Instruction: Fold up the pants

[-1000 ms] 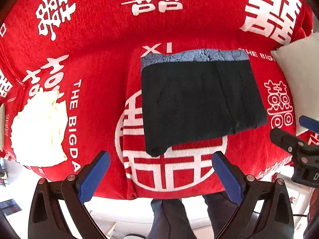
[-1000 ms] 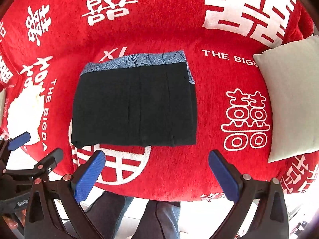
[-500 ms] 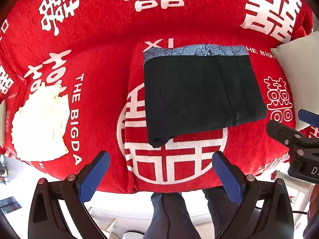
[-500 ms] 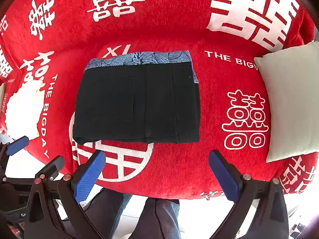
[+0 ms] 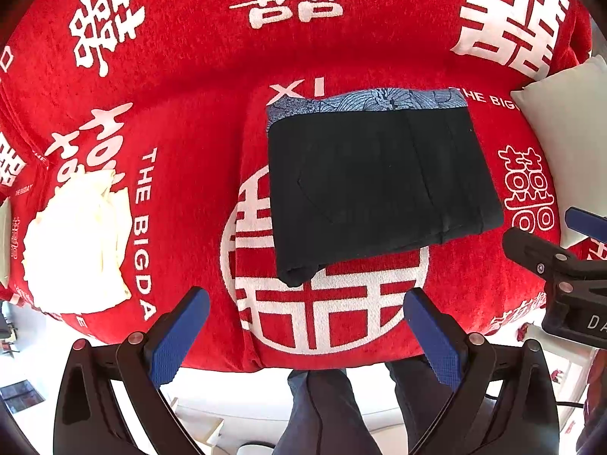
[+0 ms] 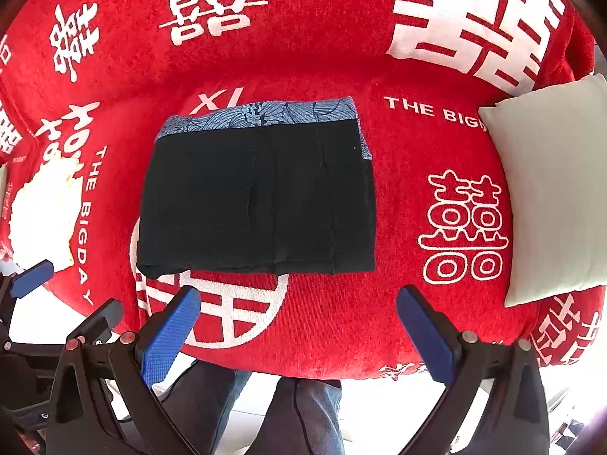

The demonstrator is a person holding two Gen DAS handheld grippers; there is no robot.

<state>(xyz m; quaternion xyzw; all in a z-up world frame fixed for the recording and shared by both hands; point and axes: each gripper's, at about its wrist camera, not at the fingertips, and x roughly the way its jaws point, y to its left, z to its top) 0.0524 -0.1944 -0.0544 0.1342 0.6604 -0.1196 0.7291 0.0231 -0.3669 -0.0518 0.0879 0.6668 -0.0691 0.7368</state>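
Nearest in both wrist views are the person's legs, standing at the front edge of the red cover. Just above them the left gripper hangs with its blue pads spread wide and nothing between them, and the right gripper is likewise wide apart and empty; both hover over the front rim, clear of the cloth. Beyond them, near the middle of the cover, the pants lie as a flat dark rectangle, several layers stacked, with a blue patterned band along the far edge and a little down the right side. The near left corner looks slightly bunched. Off to the left lies a pale cloth, and to the right a light cushion. Judging by the compact, squared shape, the folding seems finished or nearly so; at most a tidying of that corner remains.
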